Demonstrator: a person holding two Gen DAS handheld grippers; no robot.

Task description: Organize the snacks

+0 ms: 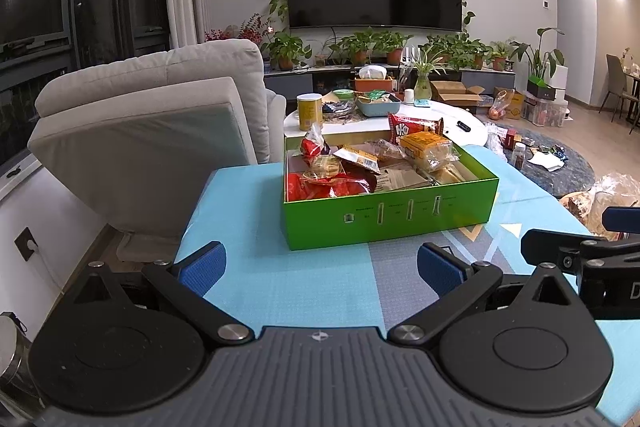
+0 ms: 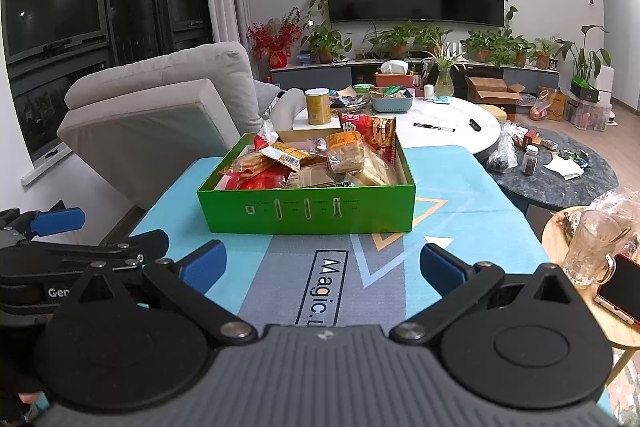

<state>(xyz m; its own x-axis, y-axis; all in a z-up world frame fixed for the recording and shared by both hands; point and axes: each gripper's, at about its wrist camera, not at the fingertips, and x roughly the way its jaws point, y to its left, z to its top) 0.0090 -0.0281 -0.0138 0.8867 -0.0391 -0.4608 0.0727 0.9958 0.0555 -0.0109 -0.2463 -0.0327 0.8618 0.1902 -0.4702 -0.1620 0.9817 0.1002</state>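
Note:
A green box point(image 1: 392, 223) point(image 2: 308, 215) stands on a blue patterned mat point(image 1: 312, 279) point(image 2: 280, 267) and holds several wrapped snacks. Among them are red packets point(image 1: 328, 185) point(image 2: 260, 181), yellow-labelled bread packs point(image 1: 428, 147) point(image 2: 348, 147) and a red cracker bag point(image 1: 416, 127) point(image 2: 372, 135) leaning at the back. My left gripper point(image 1: 320, 269) hovers over the mat in front of the box, open, with nothing between its blue pads. My right gripper point(image 2: 322, 267) is likewise open and empty, short of the box. Each gripper shows at the edge of the other's view.
Left of the table stands a grey armchair point(image 1: 160, 131) point(image 2: 160, 107). Behind the box a white round table point(image 1: 440, 123) point(image 2: 440, 127) carries a yellow can point(image 1: 309, 111) point(image 2: 318, 106), a blue basket and a pen. At right, a small wooden table holds a glass mug point(image 2: 592, 251) and a phone point(image 2: 620, 291).

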